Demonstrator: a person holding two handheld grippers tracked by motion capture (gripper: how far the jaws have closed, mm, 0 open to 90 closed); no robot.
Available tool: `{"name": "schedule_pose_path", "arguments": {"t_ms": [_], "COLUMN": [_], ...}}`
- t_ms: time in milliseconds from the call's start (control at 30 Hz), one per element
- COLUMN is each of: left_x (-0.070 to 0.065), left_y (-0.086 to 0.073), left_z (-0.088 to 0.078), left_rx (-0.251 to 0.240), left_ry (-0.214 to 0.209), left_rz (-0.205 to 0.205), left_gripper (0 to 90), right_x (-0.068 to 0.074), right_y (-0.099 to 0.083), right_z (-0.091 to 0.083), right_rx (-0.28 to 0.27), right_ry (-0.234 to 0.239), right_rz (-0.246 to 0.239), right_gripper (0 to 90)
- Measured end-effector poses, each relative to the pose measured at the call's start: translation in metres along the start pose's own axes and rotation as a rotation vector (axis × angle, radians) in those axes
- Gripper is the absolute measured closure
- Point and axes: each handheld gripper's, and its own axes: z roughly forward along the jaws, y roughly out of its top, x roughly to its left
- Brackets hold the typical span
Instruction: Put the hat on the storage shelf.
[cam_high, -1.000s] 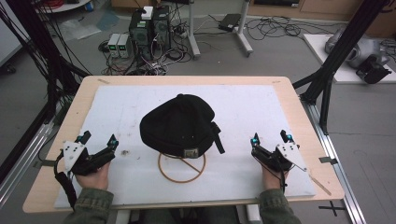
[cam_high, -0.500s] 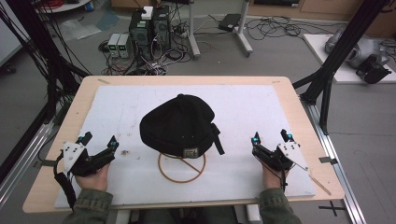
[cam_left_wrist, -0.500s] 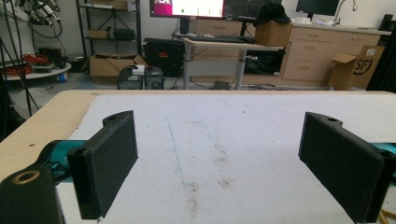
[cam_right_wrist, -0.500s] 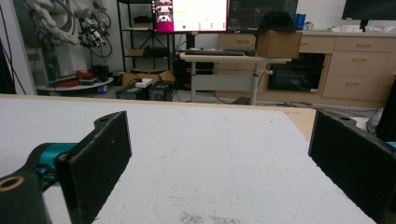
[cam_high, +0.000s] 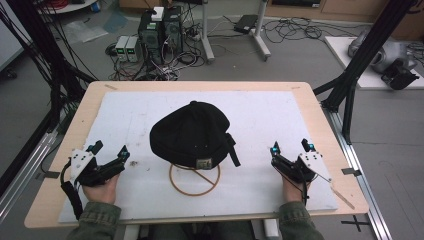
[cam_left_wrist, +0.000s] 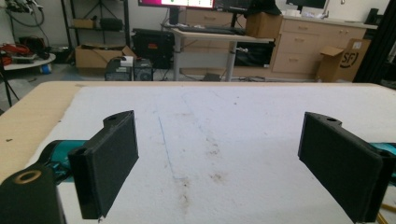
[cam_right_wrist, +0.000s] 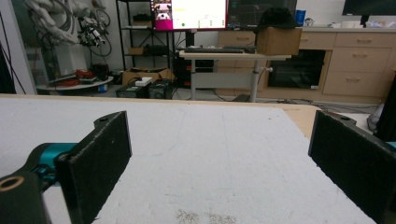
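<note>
A black cap (cam_high: 192, 134) sits near the middle of the white mat (cam_high: 280, 120) that covers most of the wooden surface (cam_high: 90, 97). Its crown button points up and away from the person, and a small label shows on the edge nearest the person. A black strap hangs off the cap's right side onto the mat. Just in front of the cap, on the person's side, lies a thin brown ring (cam_high: 194, 179) with a bar across it; the cap's near edge overlaps the top of the ring.

To the left of the cap, well apart from it, the left gripper (cam_high: 109, 153) rests low over the mat in the person's hand (cam_high: 100, 189), its fingers (cam_left_wrist: 112, 161) spread wide with nothing between them but stained mat. To the right of the cap, also well apart, the right gripper (cam_high: 290, 148) is held the same way, its fingers (cam_right_wrist: 95, 161) wide apart and holding nothing.

Beyond the cap, past the far edge of the surface, computer boxes (cam_high: 160, 27) and tangled cables sit on the floor.
</note>
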Motion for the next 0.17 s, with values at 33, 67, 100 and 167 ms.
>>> {"name": "schedule_pose_path", "arguments": {"t_ms": [33, 67, 100, 167], "left_x": [0.0002, 0.0005, 0.0006, 0.0012], "left_y": [-0.0003, -0.0004, -0.0004, -0.0005], "left_z": [0.0009, 0.0015, 0.0018, 0.0027], "left_rx": [0.005, 0.008, 0.008, 0.016], "left_ry": [-0.006, -0.013, -0.015, -0.023], "left_rz": [-0.001, 0.004, 0.003, 0.003], "left_gripper": [12.2, 12.2, 12.2, 12.2], "right_x": [-0.0001, -0.0001, -0.0004, -0.0006], "right_y": [0.0001, 0.0001, 0.0002, 0.0001], "right_z": [-0.0001, -0.0005, -0.0004, -0.0002], "right_rx": [0.0, 0.001, -0.003, 0.0], "right_ry": [0.0, -0.001, -0.001, 0.004], "right_rz": [-0.001, -0.001, -0.001, 0.001], "right_gripper": [5.1, 5.1, 5.1, 5.1]}}
